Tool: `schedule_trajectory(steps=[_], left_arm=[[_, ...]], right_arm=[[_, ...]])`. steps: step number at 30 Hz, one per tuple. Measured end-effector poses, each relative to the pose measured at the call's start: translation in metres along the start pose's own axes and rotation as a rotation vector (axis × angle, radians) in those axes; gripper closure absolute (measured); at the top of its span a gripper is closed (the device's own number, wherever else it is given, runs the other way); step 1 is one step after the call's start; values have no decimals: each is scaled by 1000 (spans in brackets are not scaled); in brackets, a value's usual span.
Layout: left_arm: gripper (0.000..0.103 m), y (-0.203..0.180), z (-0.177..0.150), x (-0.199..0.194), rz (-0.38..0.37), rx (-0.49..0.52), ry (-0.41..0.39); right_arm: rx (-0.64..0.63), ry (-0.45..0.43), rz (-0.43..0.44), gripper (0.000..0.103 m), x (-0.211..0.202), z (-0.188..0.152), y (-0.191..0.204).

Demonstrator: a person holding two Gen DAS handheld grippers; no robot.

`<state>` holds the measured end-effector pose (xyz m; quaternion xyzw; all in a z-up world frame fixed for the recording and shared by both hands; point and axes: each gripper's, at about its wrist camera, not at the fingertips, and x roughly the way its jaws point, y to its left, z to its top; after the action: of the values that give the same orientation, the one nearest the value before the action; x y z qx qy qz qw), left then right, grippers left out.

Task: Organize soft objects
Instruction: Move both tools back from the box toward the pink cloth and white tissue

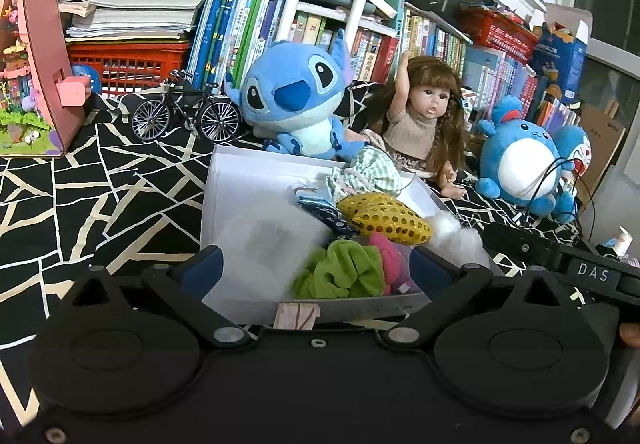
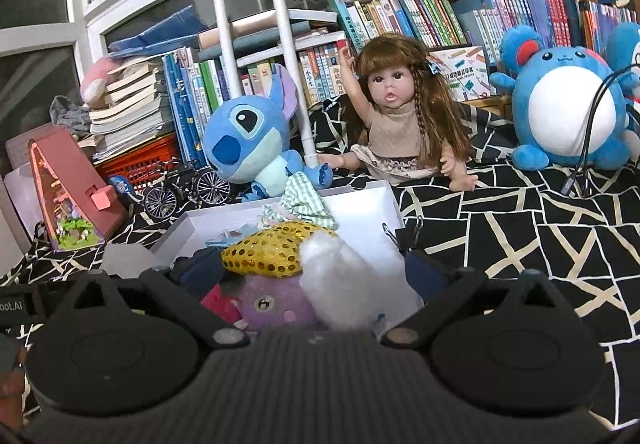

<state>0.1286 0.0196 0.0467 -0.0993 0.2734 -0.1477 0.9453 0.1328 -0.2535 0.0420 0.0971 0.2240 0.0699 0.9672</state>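
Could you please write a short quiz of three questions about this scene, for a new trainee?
1. True or false: the yellow sequined pouch lies inside the white box.
2. Which item sits nearest the left gripper? A) green scrunchie B) doll C) toy bicycle
3. Fill in: the fingers of the right gripper stand ____ and grip nothing.

Key: 1 true; 2 A; 3 open.
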Motion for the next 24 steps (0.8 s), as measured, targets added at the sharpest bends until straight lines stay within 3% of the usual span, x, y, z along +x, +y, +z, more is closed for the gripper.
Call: schedule_trajectory(steps=[24], left_arm=[[2,-9,-30,-31,-20,41,-7]], right_arm=[[-84,-14,-15,0,-30,-19,6]])
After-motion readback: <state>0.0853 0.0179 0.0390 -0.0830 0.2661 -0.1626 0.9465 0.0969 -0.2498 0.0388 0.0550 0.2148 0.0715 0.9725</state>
